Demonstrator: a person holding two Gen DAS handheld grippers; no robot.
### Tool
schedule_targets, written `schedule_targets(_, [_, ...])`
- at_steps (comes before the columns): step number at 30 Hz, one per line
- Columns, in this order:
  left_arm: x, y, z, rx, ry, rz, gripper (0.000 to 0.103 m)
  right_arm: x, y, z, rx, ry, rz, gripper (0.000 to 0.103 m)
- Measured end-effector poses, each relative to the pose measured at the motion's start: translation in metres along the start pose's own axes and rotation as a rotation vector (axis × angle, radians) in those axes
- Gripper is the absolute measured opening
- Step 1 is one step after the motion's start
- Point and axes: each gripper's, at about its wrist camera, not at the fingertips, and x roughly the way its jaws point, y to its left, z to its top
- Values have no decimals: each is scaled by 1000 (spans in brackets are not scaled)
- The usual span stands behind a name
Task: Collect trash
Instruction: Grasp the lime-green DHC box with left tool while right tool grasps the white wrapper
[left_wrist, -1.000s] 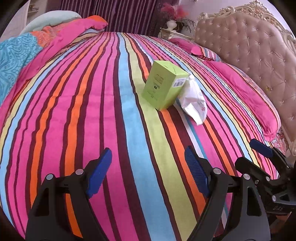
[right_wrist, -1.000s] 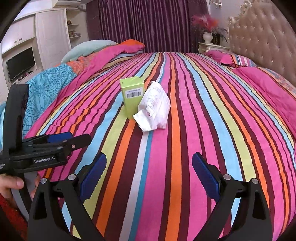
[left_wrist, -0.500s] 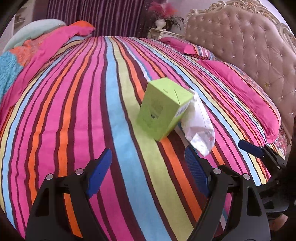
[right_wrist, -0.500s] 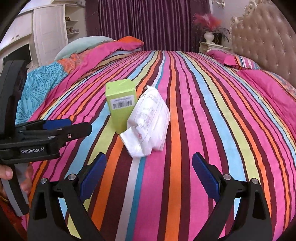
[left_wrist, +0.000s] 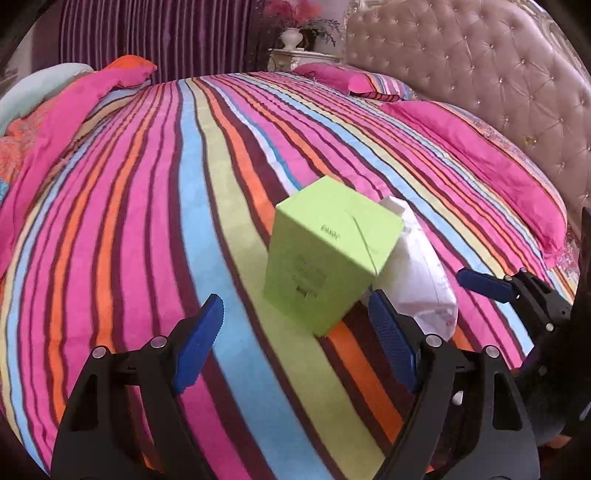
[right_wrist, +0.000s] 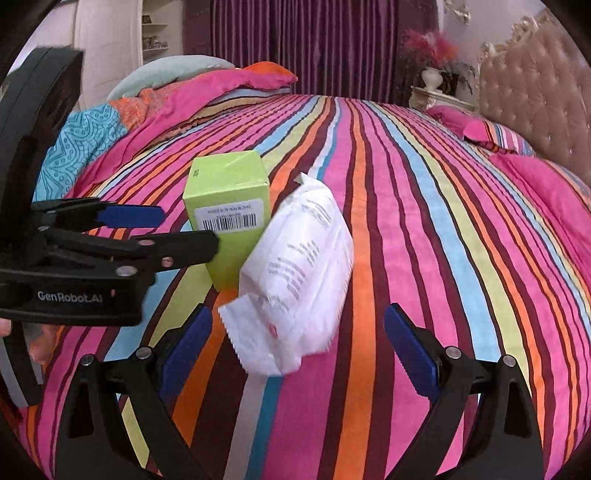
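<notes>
A lime green carton (left_wrist: 328, 251) stands on the striped bedspread, with a white plastic packet (left_wrist: 417, 273) leaning against its right side. My left gripper (left_wrist: 295, 339) is open and empty, just short of the carton, its jaws wider than the carton. In the right wrist view the carton (right_wrist: 231, 210) and the packet (right_wrist: 299, 273) lie close ahead. My right gripper (right_wrist: 295, 347) is open and empty, its jaws either side of the packet's near end. The left gripper (right_wrist: 147, 229) shows there at the left, beside the carton.
The striped bedspread (left_wrist: 155, 221) covers the whole bed. Pink pillows (left_wrist: 472, 147) and a tufted headboard (left_wrist: 480, 62) lie to the right. A heaped quilt (right_wrist: 155, 107) lies far left. A nightstand with a vase (right_wrist: 432, 85) stands behind.
Both grippers have moved forward towards the carton and the packet, which now look much nearer and larger. Both stay open. The carton and packet have not moved.
</notes>
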Motion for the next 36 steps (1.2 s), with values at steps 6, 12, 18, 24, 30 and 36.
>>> schedule_targets(6, [16,-1,15,34,-1,-30,79,10,1,7,-26,-2,7,89])
schedule_targets(12, [30,-3,25,46,10,-71,79,17,-4,12,-47,-6,-1,89])
schedule_targets(18, [46,-9,34,52,34,-90,79,22,-21,14,-8,8,-10,89])
schedule_targets(24, [67,-15,45,16,81,-95,79,27,-38,12,34,45,-1,89])
schedule_targets(30, [86,-25,55,55,135,-61,79,25,-67,9,137,48,10,89])
schedule_targets(36, [95,-34,66,99,148,-51,79,23,-74,13,156,26,32,89])
